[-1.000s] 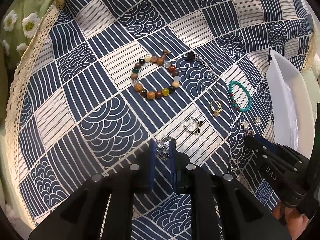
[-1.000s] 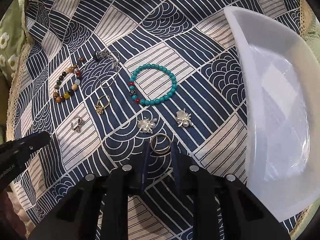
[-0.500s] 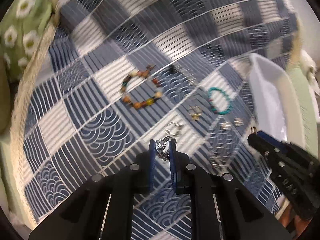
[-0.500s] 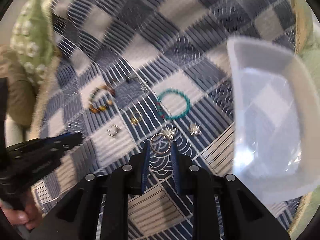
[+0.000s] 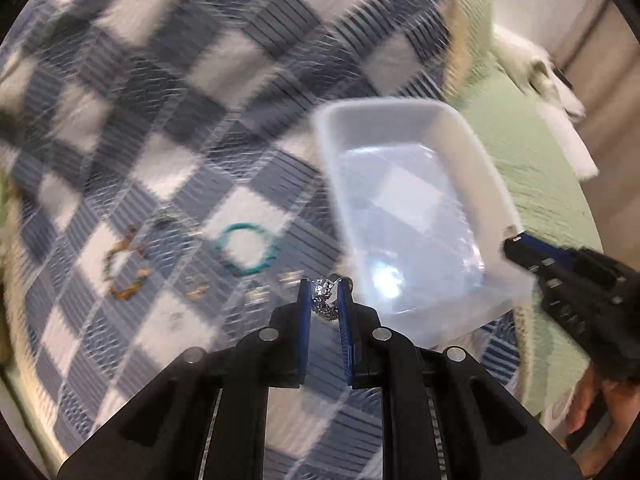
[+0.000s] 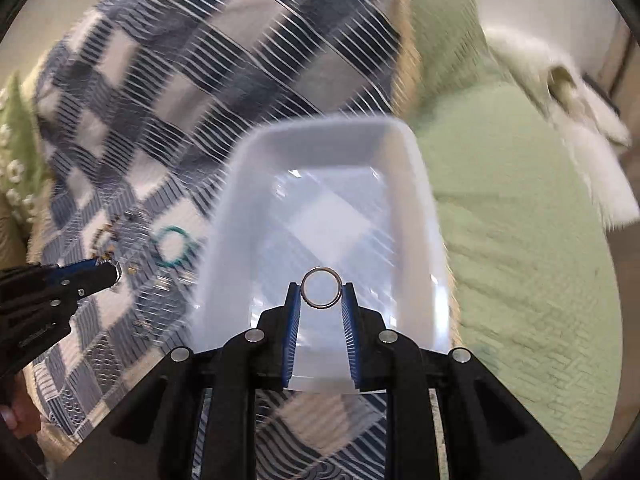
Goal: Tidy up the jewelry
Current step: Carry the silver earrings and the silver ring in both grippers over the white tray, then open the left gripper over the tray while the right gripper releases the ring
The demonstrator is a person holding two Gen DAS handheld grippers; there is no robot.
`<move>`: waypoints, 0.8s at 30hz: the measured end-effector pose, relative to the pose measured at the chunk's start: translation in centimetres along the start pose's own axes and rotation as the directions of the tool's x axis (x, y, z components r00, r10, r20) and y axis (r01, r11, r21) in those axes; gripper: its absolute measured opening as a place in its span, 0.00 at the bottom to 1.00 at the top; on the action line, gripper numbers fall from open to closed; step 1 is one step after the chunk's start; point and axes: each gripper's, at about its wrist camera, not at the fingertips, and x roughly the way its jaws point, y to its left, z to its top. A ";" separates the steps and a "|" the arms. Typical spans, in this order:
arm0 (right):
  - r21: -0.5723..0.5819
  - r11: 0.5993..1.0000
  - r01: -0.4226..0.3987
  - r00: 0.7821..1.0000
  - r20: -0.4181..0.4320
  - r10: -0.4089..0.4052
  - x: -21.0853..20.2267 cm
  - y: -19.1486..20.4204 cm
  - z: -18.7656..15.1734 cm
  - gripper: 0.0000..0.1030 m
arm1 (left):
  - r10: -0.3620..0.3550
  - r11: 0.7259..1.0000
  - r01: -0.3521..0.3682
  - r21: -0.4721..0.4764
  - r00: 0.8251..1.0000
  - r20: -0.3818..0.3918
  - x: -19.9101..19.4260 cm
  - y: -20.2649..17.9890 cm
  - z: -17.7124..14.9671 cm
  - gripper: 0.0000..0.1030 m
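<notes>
Left hand-held gripper pinching sparkly ring, right hand-held gripper clamping plain band — over white tray

One tray – two bracelets – two held rings

Both wrist views were bright and evenly lit, with soft daylight that seemed to come from the upper right. Heavy motion blur smeared the patterned cloth into streaks, and the teal bracelet read only as a fuzzy ring. The black fingers and the plain ring stayed sharp. A white glare spot sat on the floor of the translucent tray, with paler reflections across it in the right wrist view. Fisheye distortion bowed the edges, and dark vignetting cut the corners.
</notes>
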 end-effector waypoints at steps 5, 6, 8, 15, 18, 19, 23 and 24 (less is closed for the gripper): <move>0.007 1.000 -0.020 0.995 -0.093 0.021 3.3 -0.9 -0.8 0.21 | 0.006 0.999 -0.003 0.053 0.998 -0.064 5.1 -4.0 1.6 0.12; 0.006 1.000 -0.020 0.994 -0.106 0.020 3.6 -0.9 -0.9 0.21 | 0.018 0.998 -0.014 0.061 0.997 -0.075 6.1 -4.6 1.9 0.12; -0.002 1.000 0.008 0.991 -0.136 -0.008 4.6 -1.0 -1.2 0.21 | 0.019 0.998 -0.012 0.068 0.995 -0.100 7.8 -5.2 2.3 0.12; 0.004 1.000 0.018 0.986 -0.164 -0.017 5.2 -1.2 -1.2 0.21 | 0.048 0.996 -0.038 0.074 0.990 -0.129 10.6 -5.7 2.8 0.13; 0.008 1.000 0.015 0.986 -0.168 -0.013 5.2 -1.4 -1.3 0.21 | 0.059 0.995 -0.048 0.082 0.989 -0.136 11.3 -6.0 2.7 0.13; 0.011 1.000 0.012 0.985 -0.170 -0.010 5.2 -1.6 -1.3 0.21 | 0.058 0.996 -0.047 0.080 0.989 -0.138 11.5 -6.1 2.7 0.13; 0.017 1.000 0.010 0.984 -0.177 -0.007 5.7 -1.5 -1.3 0.21 | 0.054 0.997 -0.045 0.070 0.990 -0.127 11.2 -6.2 2.8 0.14; 0.018 1.000 0.010 0.984 -0.180 -0.007 5.9 -1.5 -1.3 0.21 | 0.050 0.997 -0.042 0.067 0.991 -0.121 10.7 -6.0 2.7 0.14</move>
